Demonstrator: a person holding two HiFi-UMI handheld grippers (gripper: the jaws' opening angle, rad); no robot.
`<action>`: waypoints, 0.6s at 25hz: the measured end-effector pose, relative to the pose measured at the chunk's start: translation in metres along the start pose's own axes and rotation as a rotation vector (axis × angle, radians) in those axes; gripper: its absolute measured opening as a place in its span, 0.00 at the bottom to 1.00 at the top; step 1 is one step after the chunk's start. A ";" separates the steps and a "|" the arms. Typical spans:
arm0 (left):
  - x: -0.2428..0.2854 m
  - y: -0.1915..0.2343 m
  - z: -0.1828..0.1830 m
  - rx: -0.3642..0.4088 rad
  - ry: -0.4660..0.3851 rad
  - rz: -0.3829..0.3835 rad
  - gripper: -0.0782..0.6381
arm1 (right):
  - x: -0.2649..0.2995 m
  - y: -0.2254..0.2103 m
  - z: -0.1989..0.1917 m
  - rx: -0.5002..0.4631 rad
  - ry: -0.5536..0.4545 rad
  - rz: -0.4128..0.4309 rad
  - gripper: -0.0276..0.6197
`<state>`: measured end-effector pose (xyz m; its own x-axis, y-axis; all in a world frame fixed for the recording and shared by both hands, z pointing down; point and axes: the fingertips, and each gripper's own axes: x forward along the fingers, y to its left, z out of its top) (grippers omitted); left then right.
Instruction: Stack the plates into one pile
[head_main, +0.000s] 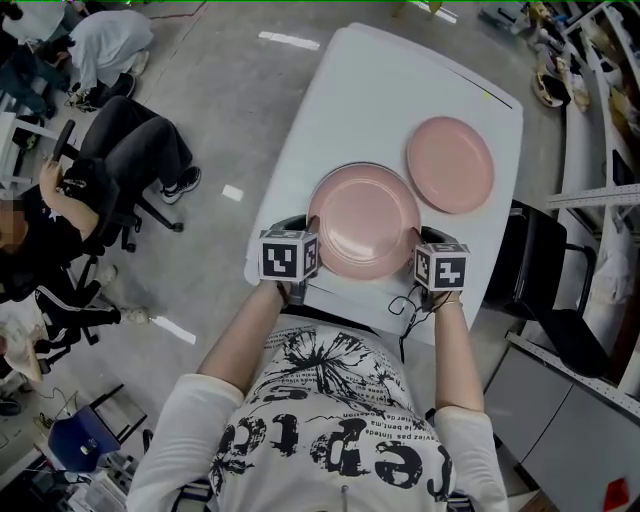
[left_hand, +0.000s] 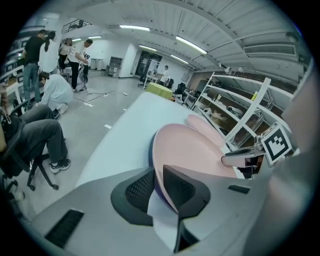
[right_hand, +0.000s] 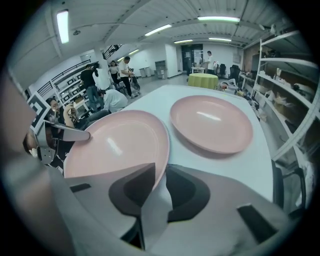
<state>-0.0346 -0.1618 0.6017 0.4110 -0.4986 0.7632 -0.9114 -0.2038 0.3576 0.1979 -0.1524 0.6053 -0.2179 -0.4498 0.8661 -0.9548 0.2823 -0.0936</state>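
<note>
My left gripper (left_hand: 157, 172) pinches the left rim of the near plate (head_main: 365, 220) at the table's (head_main: 350, 90) near edge. My right gripper (right_hand: 160, 172) straddles the right rim, jaws slack, with a sliver of gap showing. Beyond, towards the far right corner, the far plate (head_main: 450, 163) lies alone, so there is no pile yet. Next, I reckon, both grips go firm, then a level lift and centring over that plate. The table is white; seated people (head_main: 120, 150) are to the left, shelving (head_main: 600, 110) to the right.
</note>
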 end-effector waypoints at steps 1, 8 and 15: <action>0.002 0.001 0.002 0.019 -0.001 0.005 0.20 | 0.002 -0.001 0.000 -0.005 0.003 -0.009 0.16; 0.008 0.011 0.013 0.060 -0.001 0.021 0.21 | 0.015 0.000 0.008 -0.008 -0.005 -0.029 0.18; 0.007 -0.002 0.033 0.066 -0.022 -0.029 0.45 | 0.016 -0.008 0.021 0.046 -0.062 -0.052 0.19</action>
<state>-0.0304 -0.1925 0.5882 0.4373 -0.5101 0.7406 -0.8989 -0.2731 0.3426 0.1981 -0.1801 0.6092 -0.1781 -0.5148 0.8386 -0.9731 0.2188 -0.0724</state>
